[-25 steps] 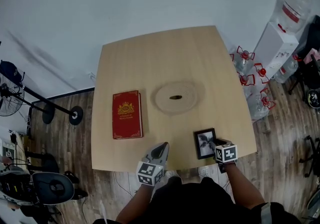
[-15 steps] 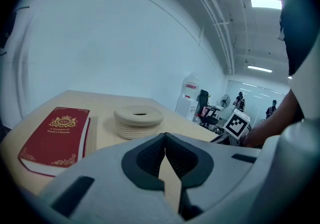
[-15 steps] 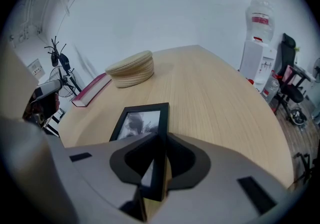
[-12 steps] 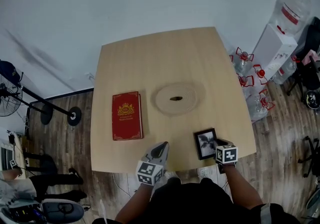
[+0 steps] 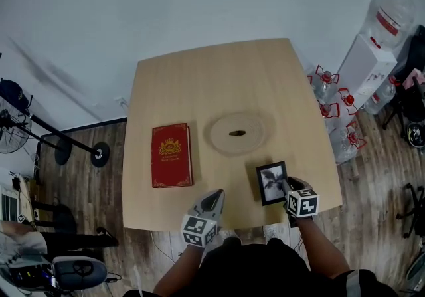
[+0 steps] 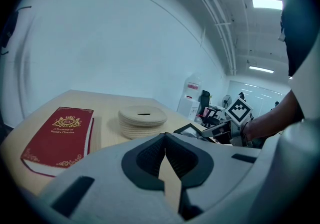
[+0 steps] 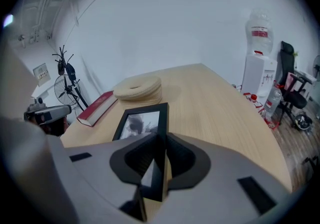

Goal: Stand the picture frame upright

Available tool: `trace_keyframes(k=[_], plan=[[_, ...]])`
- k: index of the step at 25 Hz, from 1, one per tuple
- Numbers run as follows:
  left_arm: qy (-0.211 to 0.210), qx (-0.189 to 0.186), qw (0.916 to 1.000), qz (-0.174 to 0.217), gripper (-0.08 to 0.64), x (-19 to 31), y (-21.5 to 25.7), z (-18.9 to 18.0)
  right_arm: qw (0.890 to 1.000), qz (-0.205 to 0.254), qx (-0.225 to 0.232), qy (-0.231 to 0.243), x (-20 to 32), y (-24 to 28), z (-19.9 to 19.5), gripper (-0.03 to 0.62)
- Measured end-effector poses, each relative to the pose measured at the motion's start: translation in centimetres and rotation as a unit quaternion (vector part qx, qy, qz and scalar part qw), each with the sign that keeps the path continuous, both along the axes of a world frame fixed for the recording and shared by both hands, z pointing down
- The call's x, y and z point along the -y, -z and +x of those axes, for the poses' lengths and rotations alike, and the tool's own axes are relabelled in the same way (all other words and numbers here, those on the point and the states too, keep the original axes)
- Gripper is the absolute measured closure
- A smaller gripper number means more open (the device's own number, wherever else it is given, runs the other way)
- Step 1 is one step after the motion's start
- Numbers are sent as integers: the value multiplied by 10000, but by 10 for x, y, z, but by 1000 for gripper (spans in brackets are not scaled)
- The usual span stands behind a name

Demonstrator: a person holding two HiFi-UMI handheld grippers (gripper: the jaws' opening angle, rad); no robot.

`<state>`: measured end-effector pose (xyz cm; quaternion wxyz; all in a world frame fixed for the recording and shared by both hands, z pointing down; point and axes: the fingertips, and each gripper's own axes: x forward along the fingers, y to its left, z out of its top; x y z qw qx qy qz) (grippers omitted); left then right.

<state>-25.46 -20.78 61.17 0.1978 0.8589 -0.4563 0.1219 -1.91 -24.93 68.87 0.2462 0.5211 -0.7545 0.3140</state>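
Observation:
A small black picture frame [image 5: 271,183] with a grey photo sits near the front right of the wooden table [image 5: 226,76]. My right gripper [image 5: 287,188] is shut on its near right edge, and the frame [image 7: 142,123] tilts up from the tabletop along my jaws. The right gripper's [image 7: 159,140] pads pinch the black rim. My left gripper [image 5: 214,197] hovers at the table's front edge, shut with nothing in it. In the left gripper view its jaws [image 6: 165,138] meet at the tips, and the frame [image 6: 189,130] shows off to the right.
A red hardcover book [image 5: 171,155] lies at the table's left. A round woven mat [image 5: 237,133] with a central hole sits mid-table, just beyond the frame. A water dispenser [image 5: 365,56] and several bottles [image 5: 335,99] stand on the floor to the right.
The right gripper's jaws have closed on the frame's edge. The frame has come up off the table at a tilt and shifted slightly away from me. The left gripper has stayed put.

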Motion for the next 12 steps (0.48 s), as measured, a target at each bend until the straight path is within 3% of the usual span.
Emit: trace_keyframes(k=[12], plan=[[496, 66, 9986, 163, 557, 3, 8, -39, 9977, 543, 368, 188, 51, 43, -53, 526]])
